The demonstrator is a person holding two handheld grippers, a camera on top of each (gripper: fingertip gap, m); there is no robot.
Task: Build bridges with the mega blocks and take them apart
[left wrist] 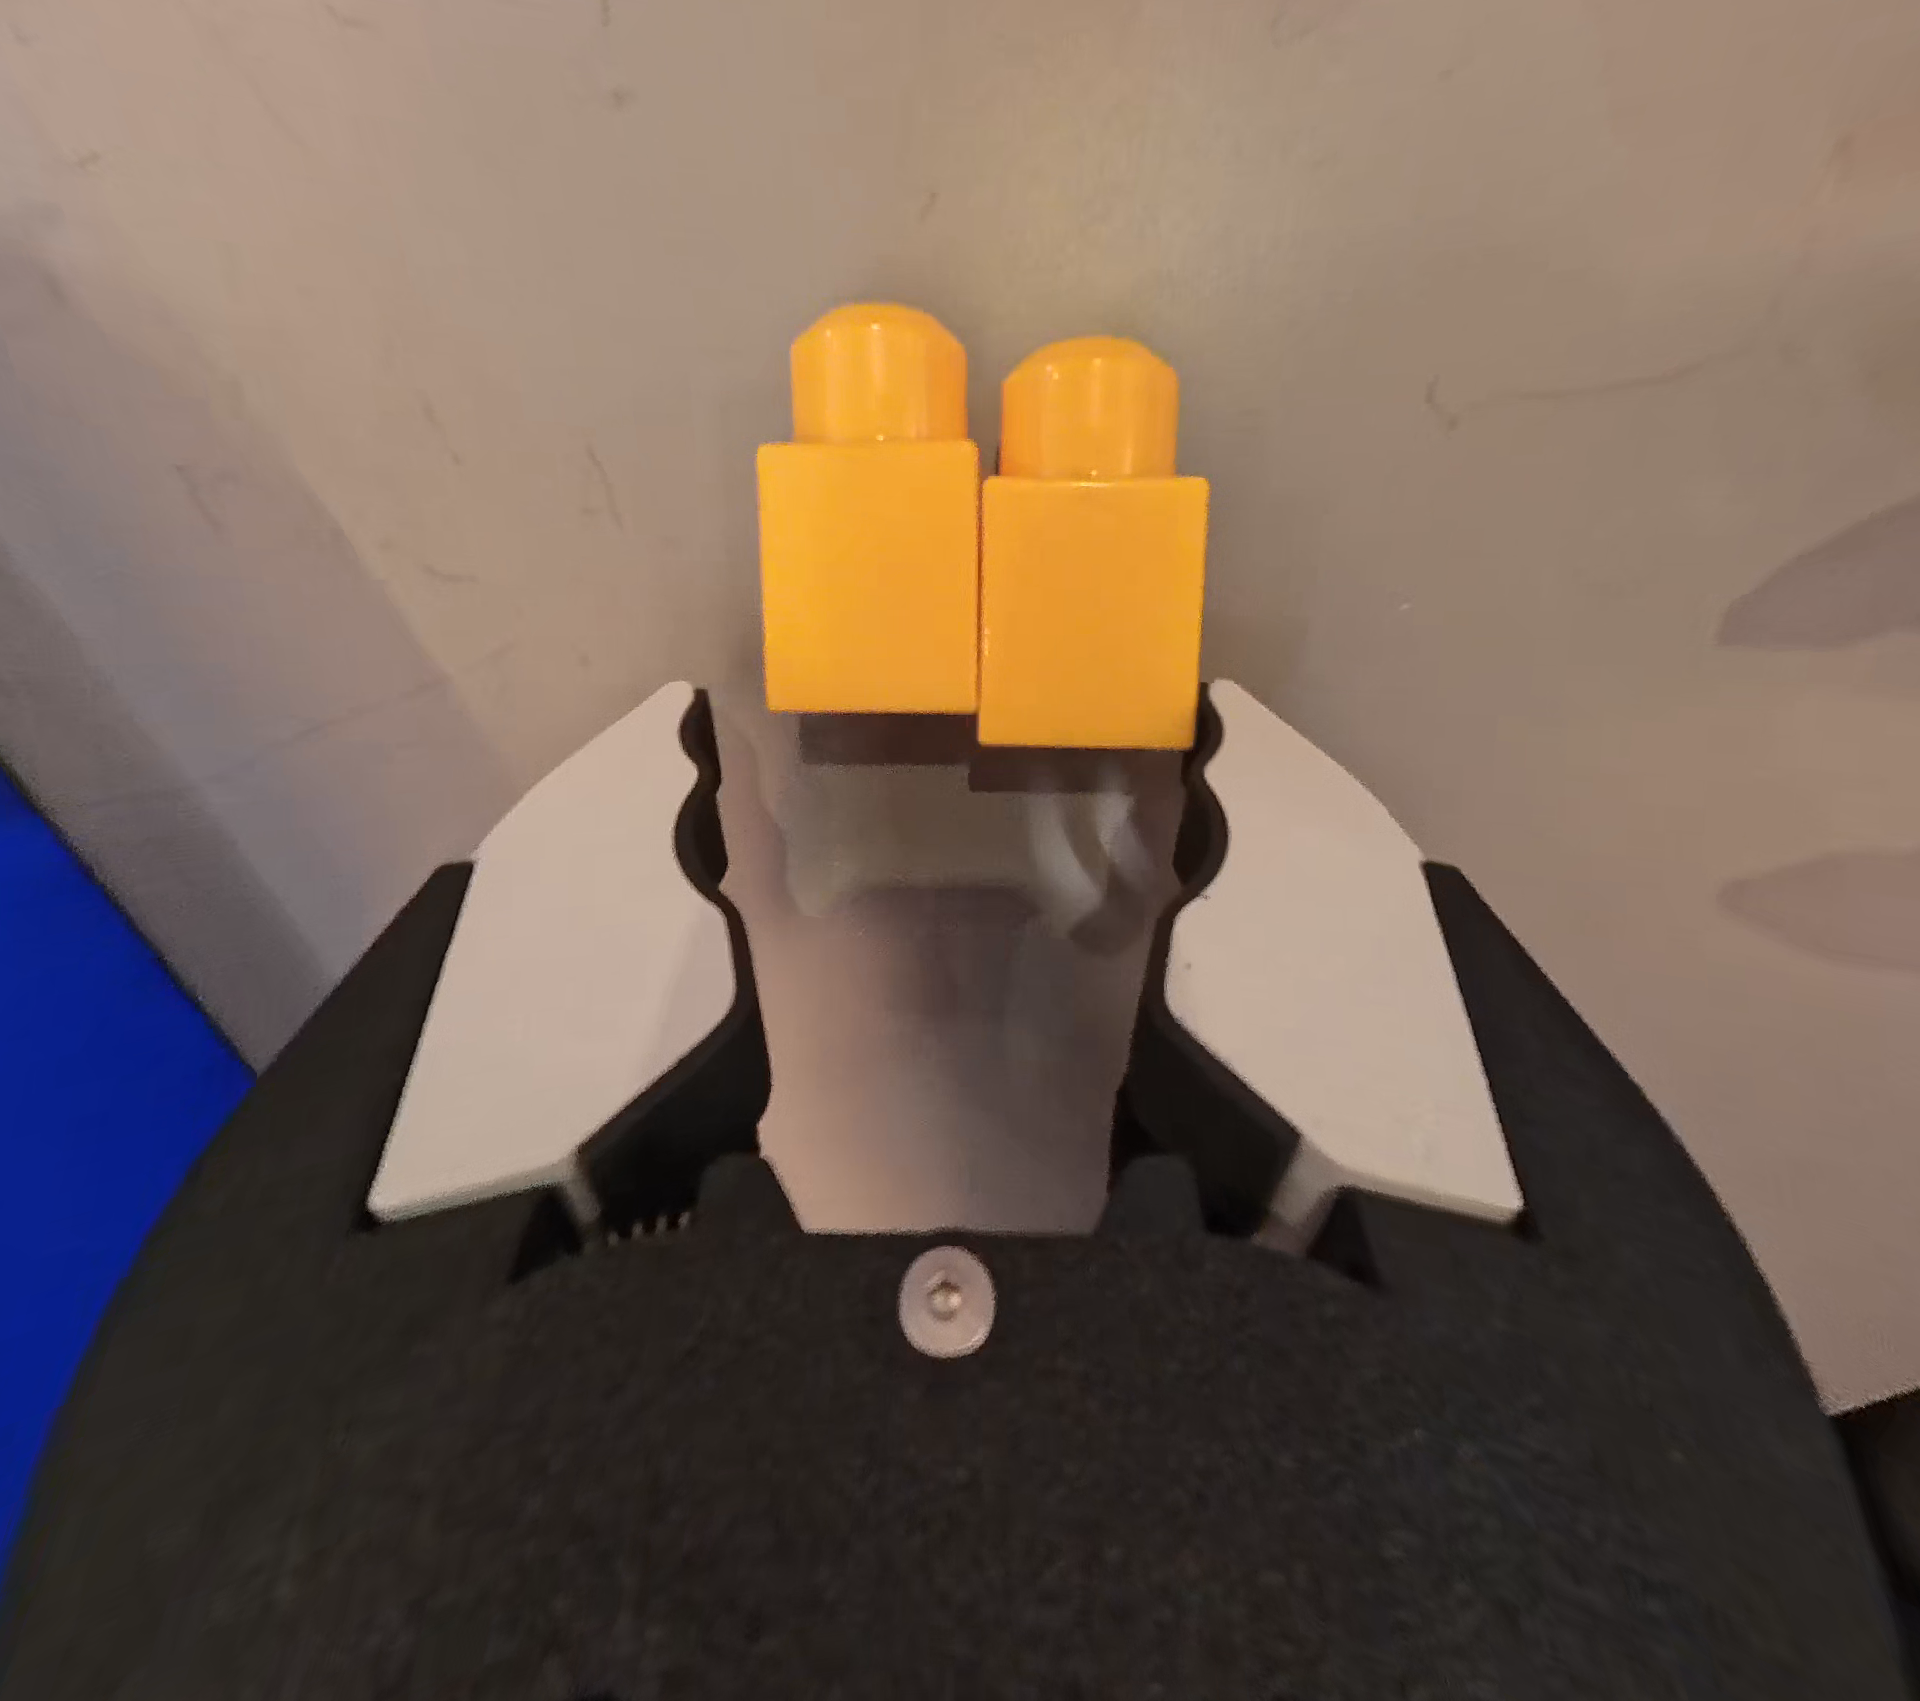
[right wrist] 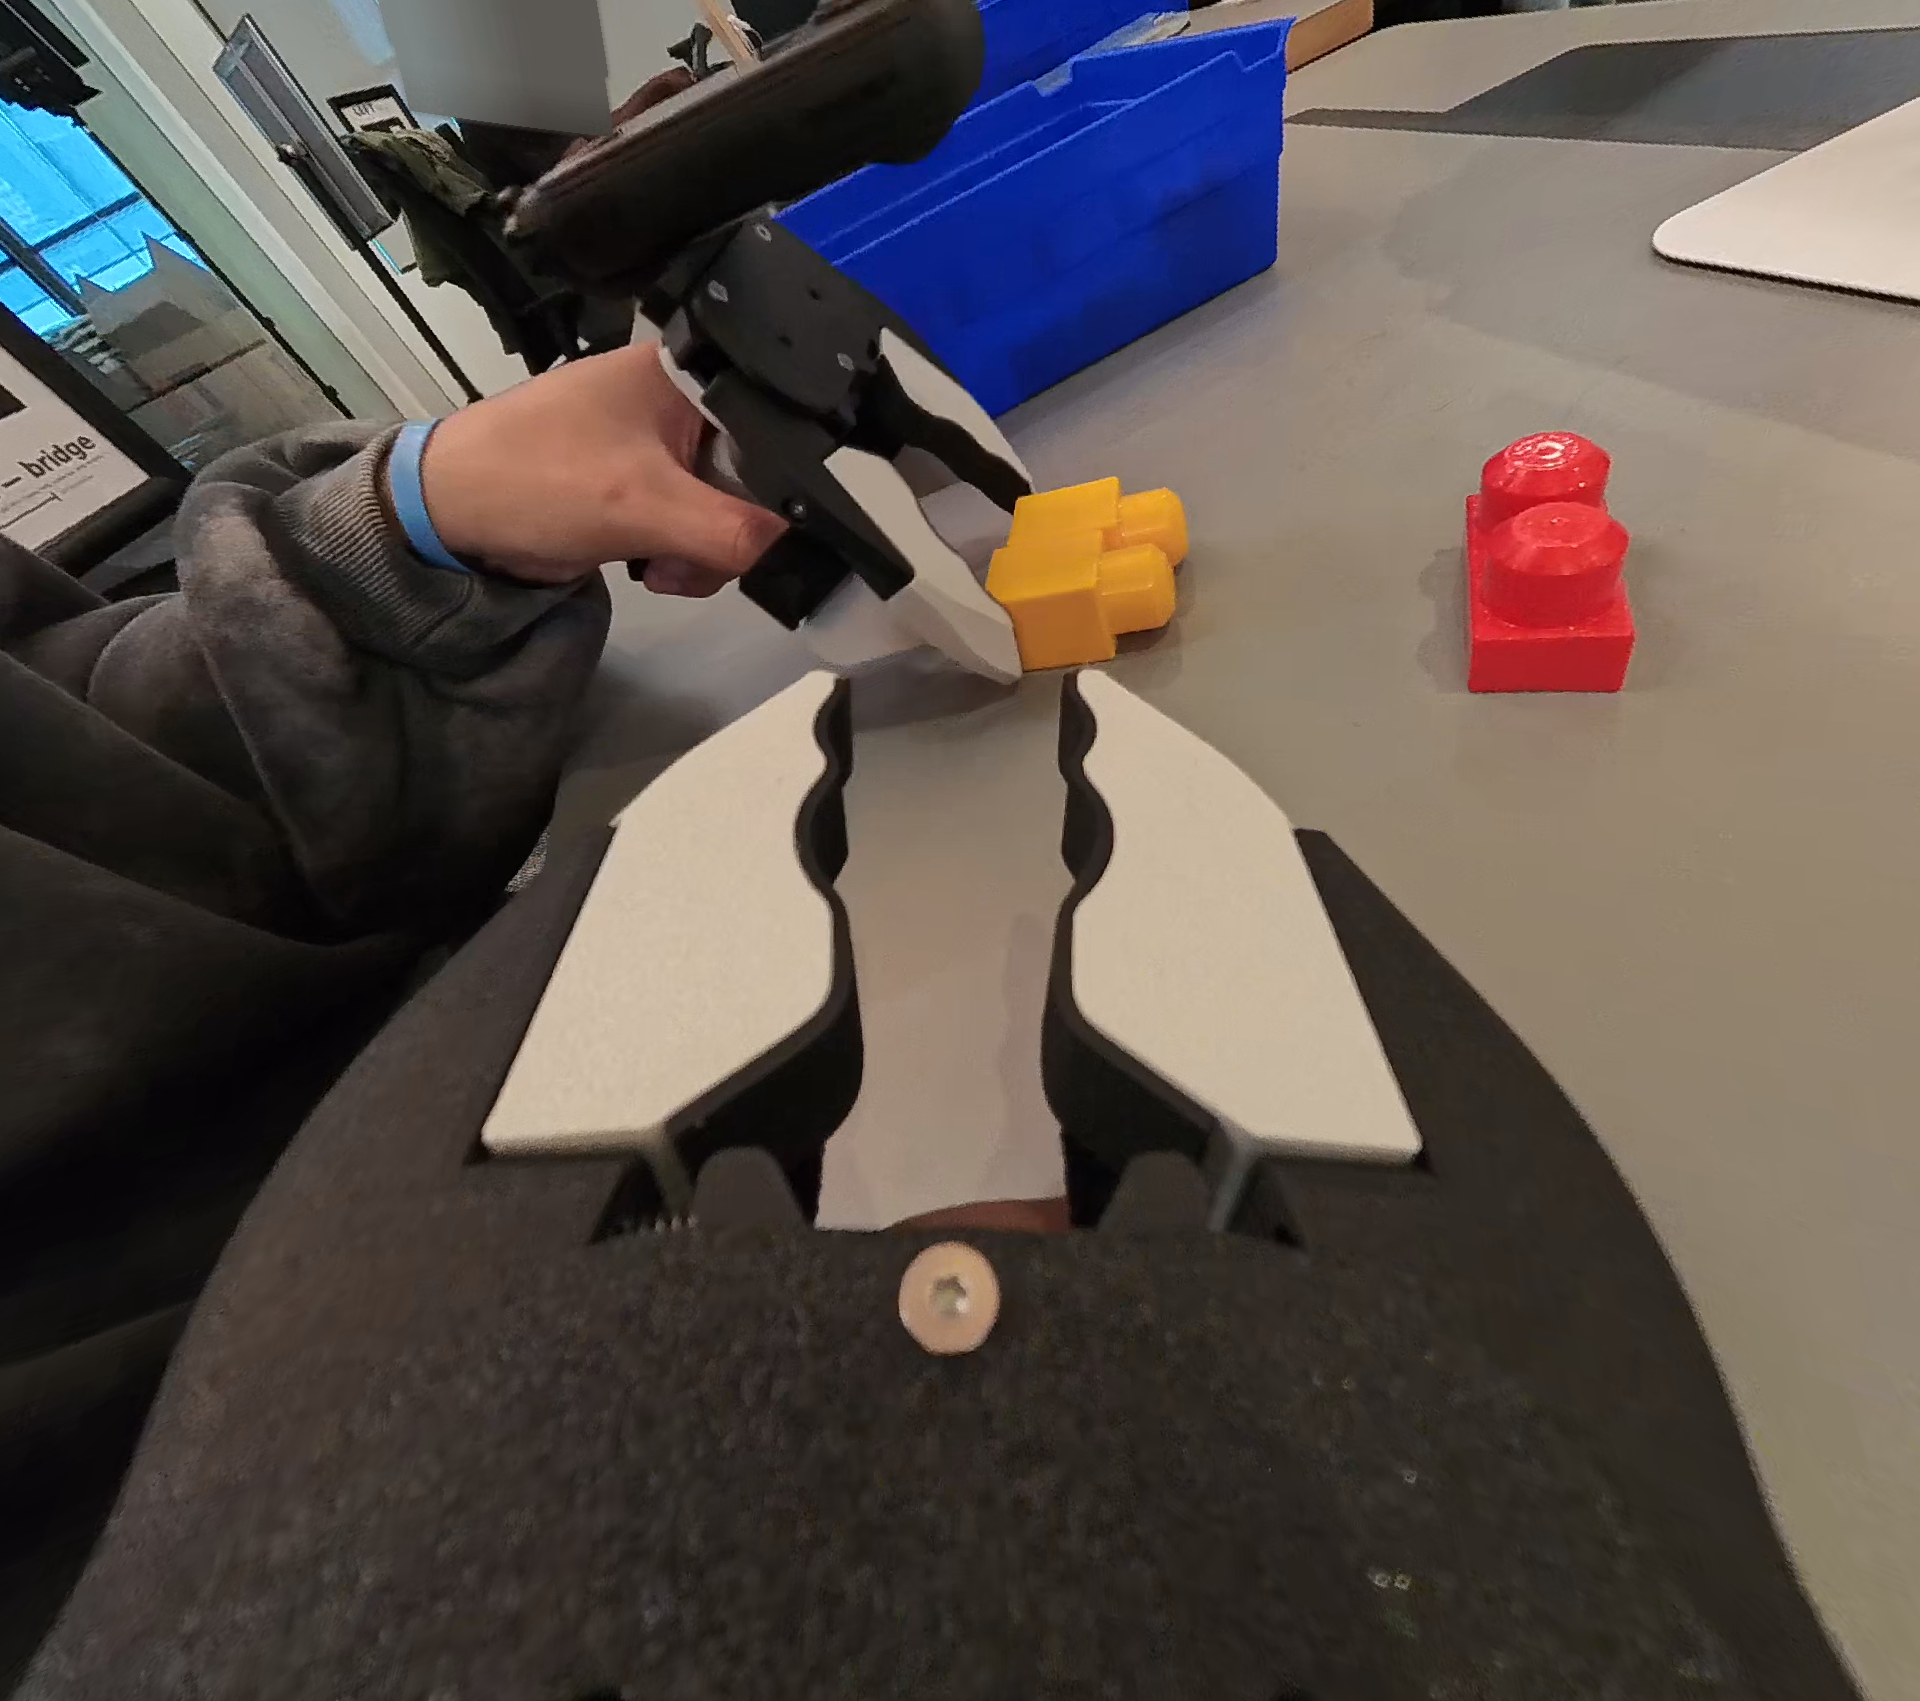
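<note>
1. My left tongs (left wrist: pixel 951 716) are spread, with the two yellow blocks (left wrist: pixel 982 591) just ahead of the tips. Both blocks lie on their sides on the bench (left wrist: pixel 416 197), touching each other, studs pointing away from me. The right-hand block looks to be touching the right finger's tip; I cannot tell whether the left finger touches anything.
2. My right tongs (right wrist: pixel 951 695) are also spread and hold nothing, hovering near the yellow pair from the side.
3. The red block (right wrist: pixel 1548 591), a two-stud piece, stands upright on the bench, well apart from the yellow ones.
4. Risk one: the yellow blocks are not flush, one sitting slightly forward of the other. If I close on both at once, I judge the nearer one may pivot or squirt out sideways.
5. Risk two: the tips are only at the blocks' ends, so a shallow pinch on smooth plastic could slip, or simply shove them forward.
6. Risk three: both tongs are close around the same pair; moving the right in could knock the left.
7. The bench is smooth, grey and faintly scuffed, so blocks would slide easily.
8. A blue bin (right wrist: pixel 1091 217) sits behind the left tongs; beyond it a person is seated, with glass partitions off to the side.
</note>
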